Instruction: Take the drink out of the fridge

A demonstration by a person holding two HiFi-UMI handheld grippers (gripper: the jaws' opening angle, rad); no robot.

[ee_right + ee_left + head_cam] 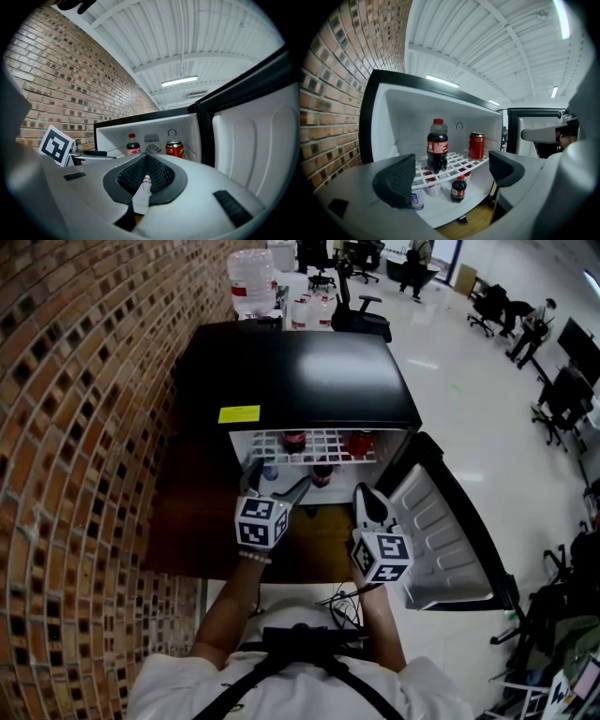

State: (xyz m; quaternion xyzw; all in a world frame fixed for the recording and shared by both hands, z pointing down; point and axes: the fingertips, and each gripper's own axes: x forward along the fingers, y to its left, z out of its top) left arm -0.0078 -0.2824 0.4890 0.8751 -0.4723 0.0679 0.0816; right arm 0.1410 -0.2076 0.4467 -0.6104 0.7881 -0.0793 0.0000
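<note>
The small black fridge (300, 371) stands open, its door (441, 540) swung to the right. On its white wire shelf (457, 164) stand a cola bottle (437, 145) with a red cap and a red can (476, 146). Below the shelf are a small cola bottle (459, 189) and a white-and-blue can (417, 199). My left gripper (452, 171) is open in front of the fridge mouth, level with the shelf, nothing between its pads. My right gripper (146, 176) is shut and empty, held near the door (253, 140).
A brick wall (75, 427) runs close along the fridge's left side. Large water jugs (251, 277) stand behind the fridge. Office chairs (361, 306) and people are farther back on the white floor. Wooden flooring (319, 540) lies below the fridge opening.
</note>
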